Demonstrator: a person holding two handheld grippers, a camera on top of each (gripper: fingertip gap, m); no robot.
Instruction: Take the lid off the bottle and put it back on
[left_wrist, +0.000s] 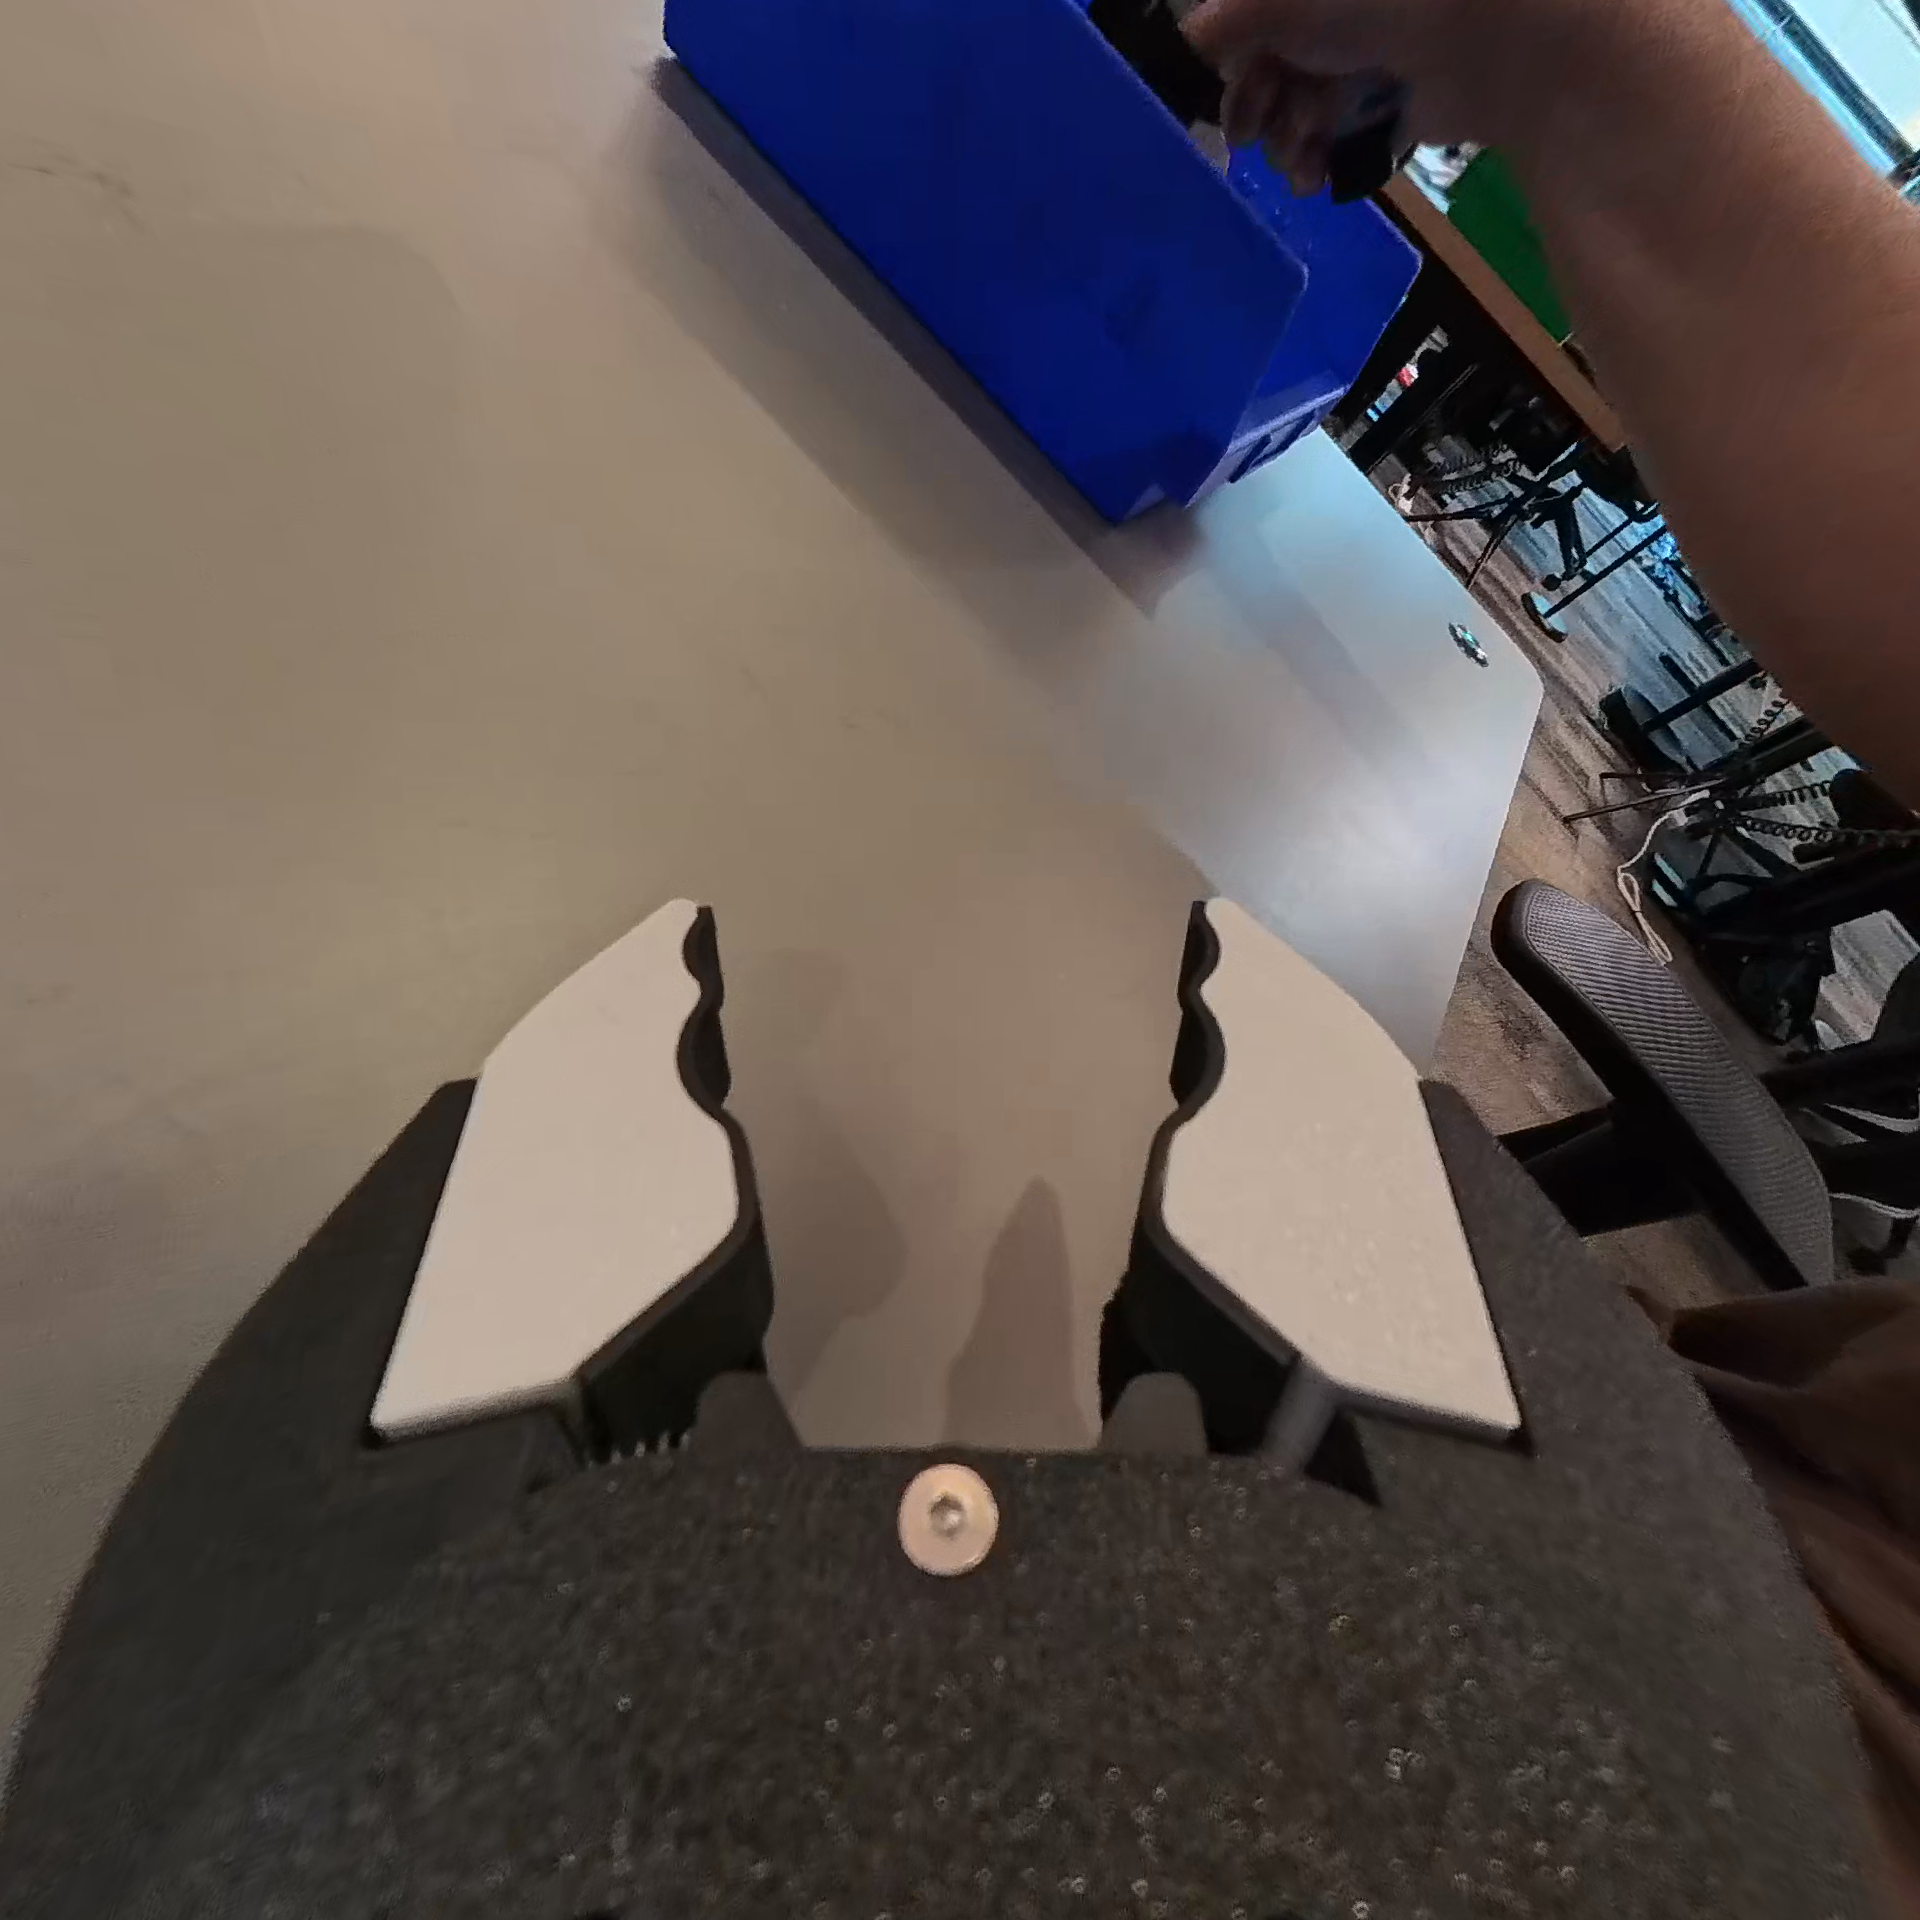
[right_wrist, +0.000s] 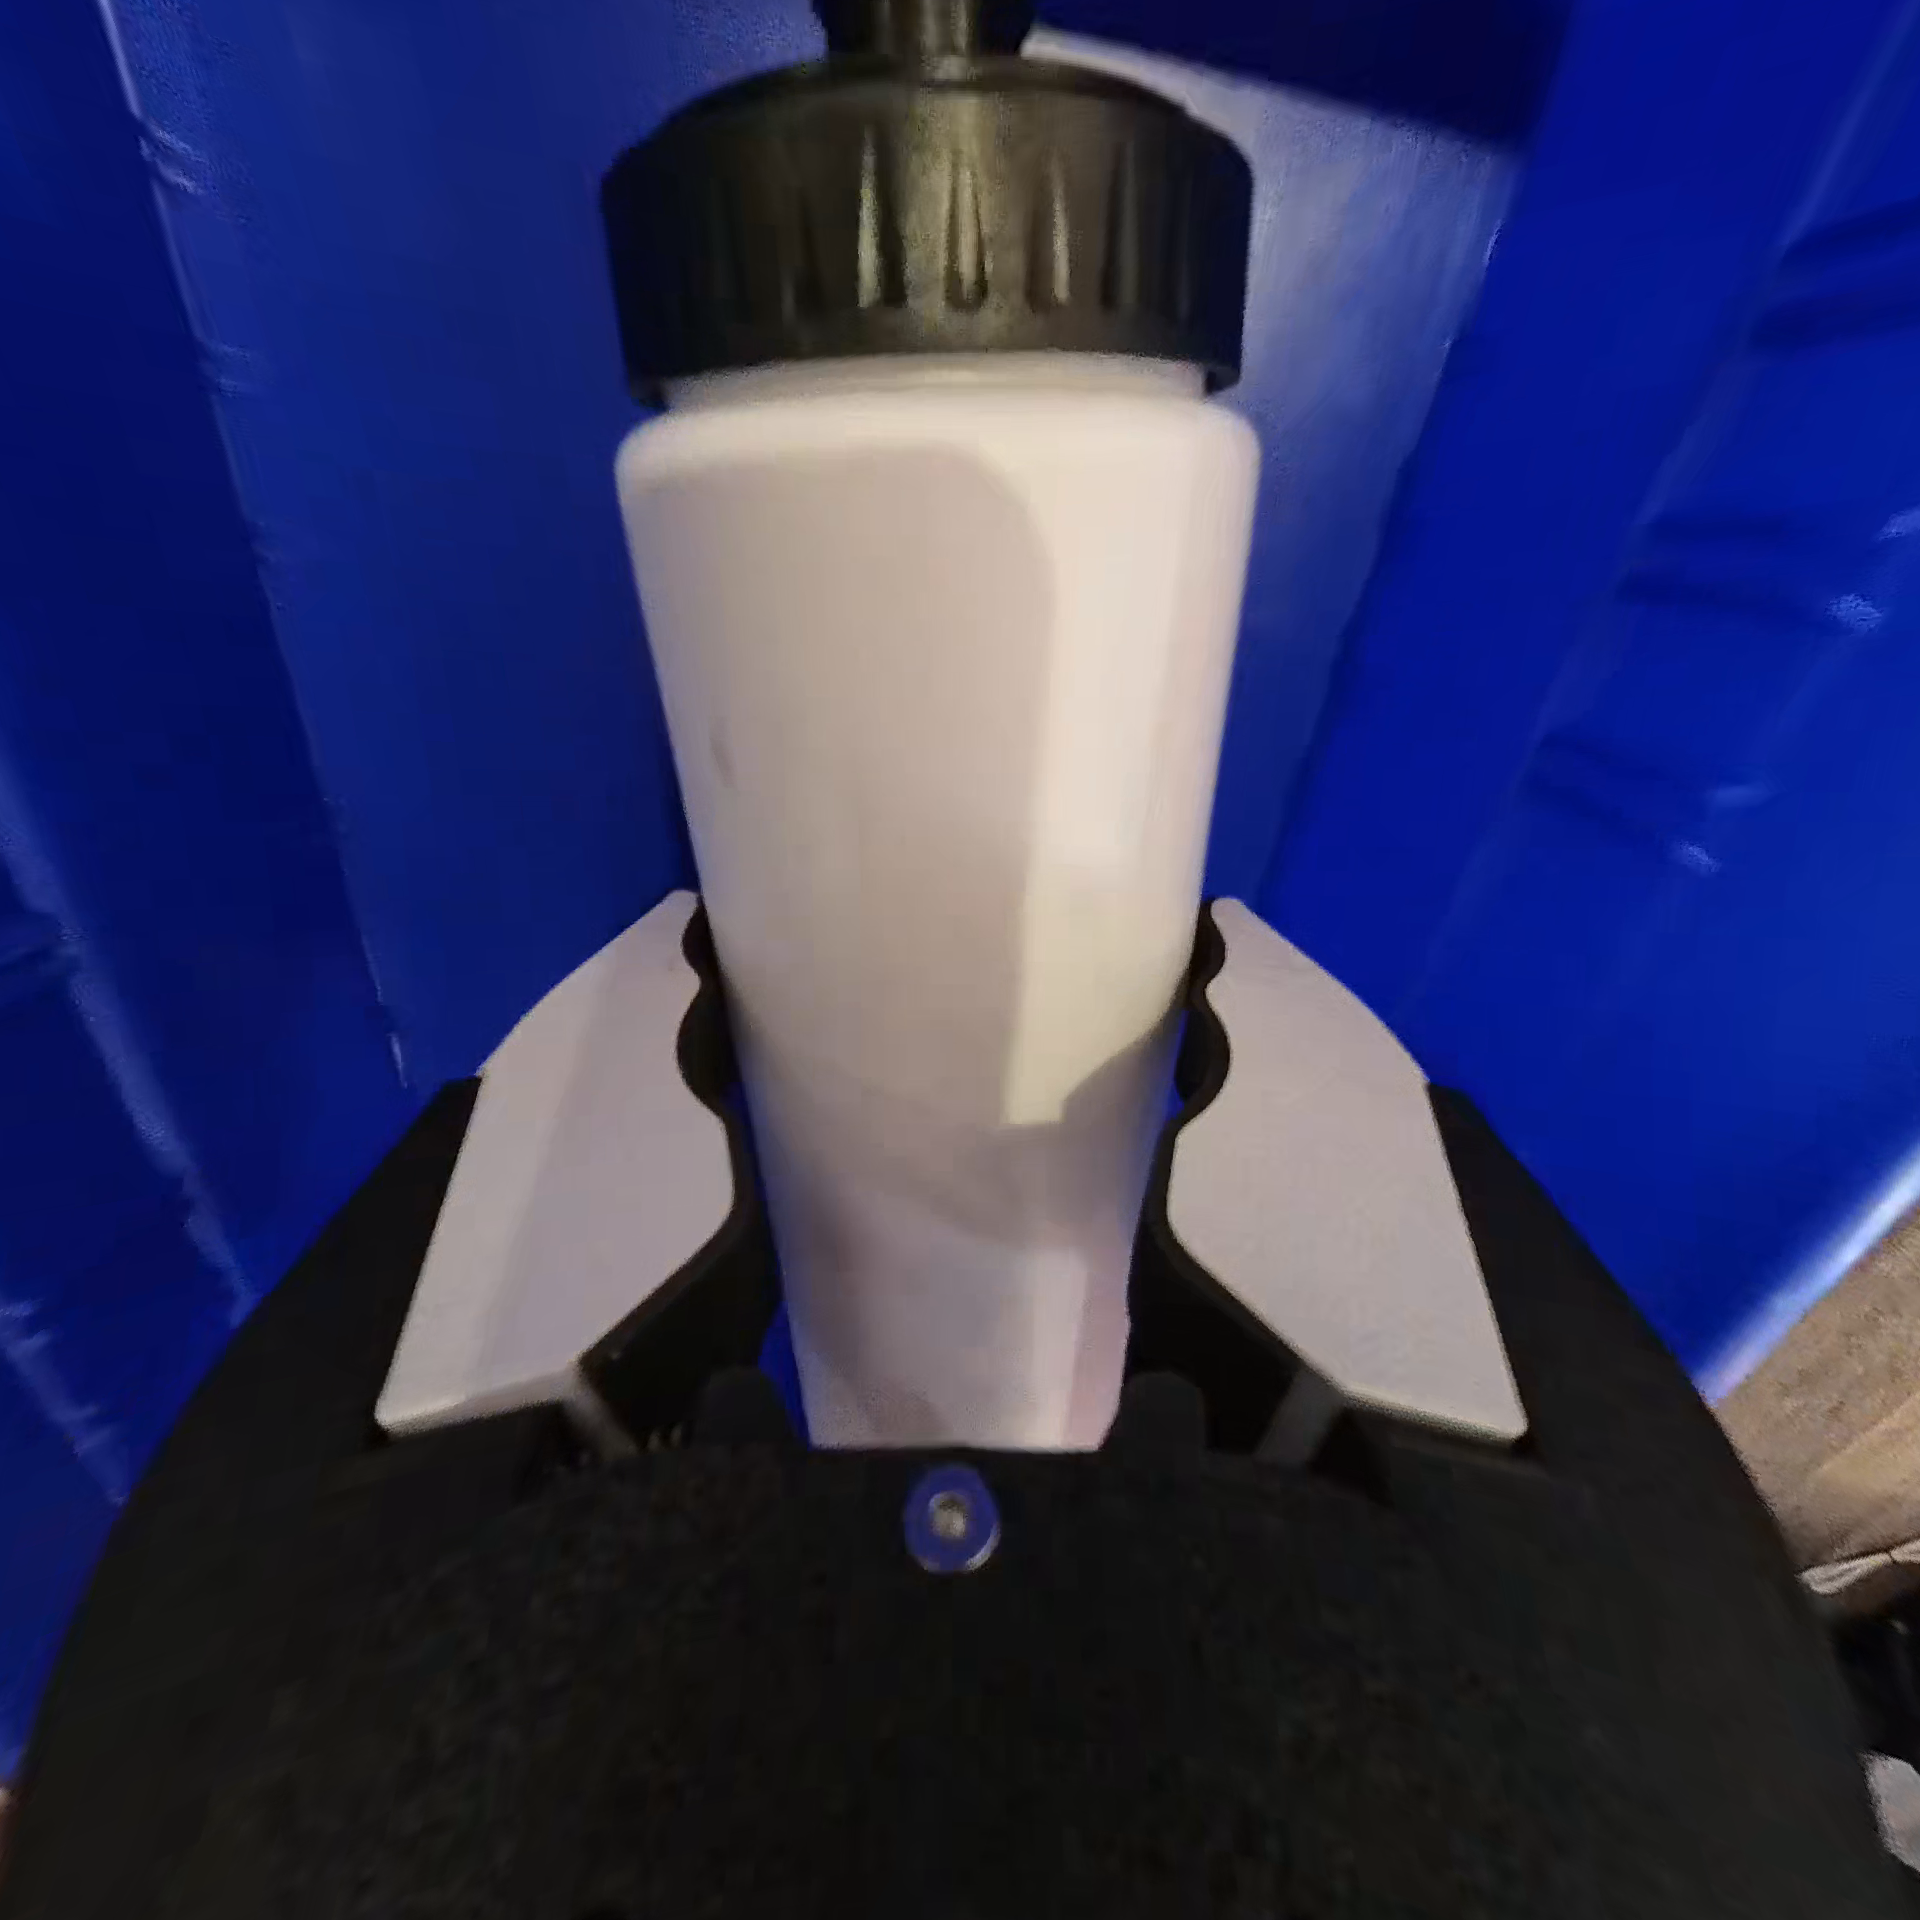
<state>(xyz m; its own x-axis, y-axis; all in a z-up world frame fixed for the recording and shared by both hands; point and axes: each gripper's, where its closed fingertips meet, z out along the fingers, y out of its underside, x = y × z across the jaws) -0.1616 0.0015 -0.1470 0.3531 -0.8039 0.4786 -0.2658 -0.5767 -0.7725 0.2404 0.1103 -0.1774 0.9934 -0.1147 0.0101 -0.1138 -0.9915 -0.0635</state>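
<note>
A white bottle with a black ribbed lid screwed on stands inside a blue bin in the right wrist view. My right gripper is spread wide around the bottle's lower body. The bottle fills most of the space between the fingers, and narrow slivers of gap show beside the pads lower down. My left gripper is open and empty above the bare beige table. The bottle does not show in the left wrist view.
Blue bins stand at the table's far side in the left wrist view, and a person's hand and arm reach into them. A small round object lies near the table's right edge. A mesh office chair stands beyond that edge.
</note>
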